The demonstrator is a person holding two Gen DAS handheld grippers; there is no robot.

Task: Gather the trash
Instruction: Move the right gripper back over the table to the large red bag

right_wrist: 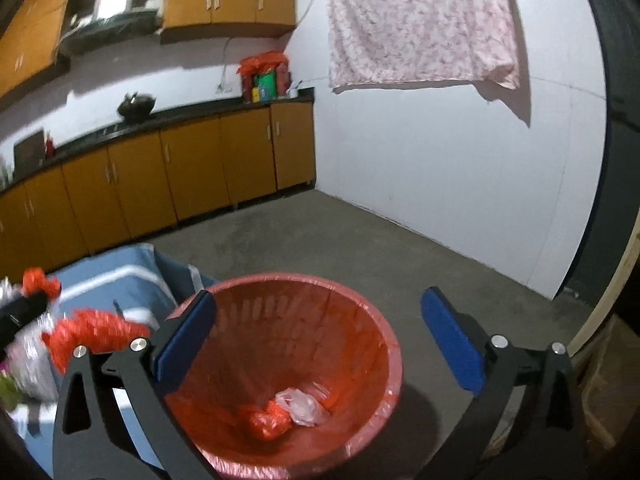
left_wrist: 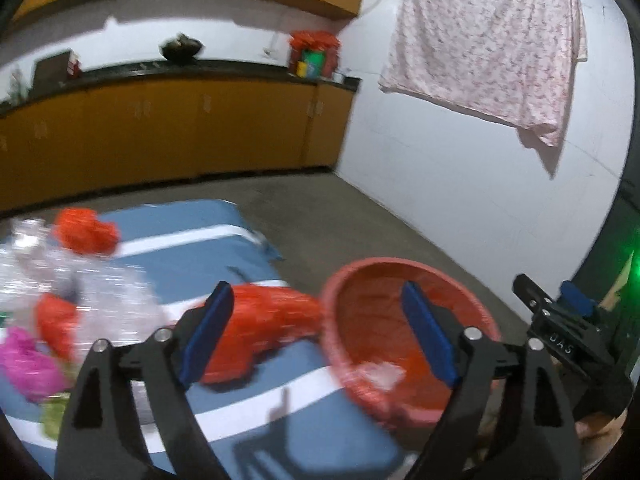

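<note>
A pink bin (left_wrist: 404,280) lined with a red bag stands on the floor beside a blue-and-white striped table (left_wrist: 224,256). In the right wrist view the bin (right_wrist: 384,336) holds a red bag (right_wrist: 264,420) and a white bag (right_wrist: 304,404). On the table lie a crumpled red bag (left_wrist: 272,320), another red one (left_wrist: 86,232), clear plastic (left_wrist: 100,284) and pink plastic (left_wrist: 28,364). My left gripper (left_wrist: 320,332) is open and empty, over the table edge and bin rim. My right gripper (right_wrist: 320,344) is open and empty above the bin; it also shows in the left wrist view (left_wrist: 560,308).
Orange cabinets (right_wrist: 160,176) with a dark counter run along the far wall, with a wok (right_wrist: 136,106) and a red bag (right_wrist: 264,74) on the counter. A pink floral cloth (right_wrist: 420,20) hangs on the white wall. Grey concrete floor (right_wrist: 360,236) lies beyond the bin.
</note>
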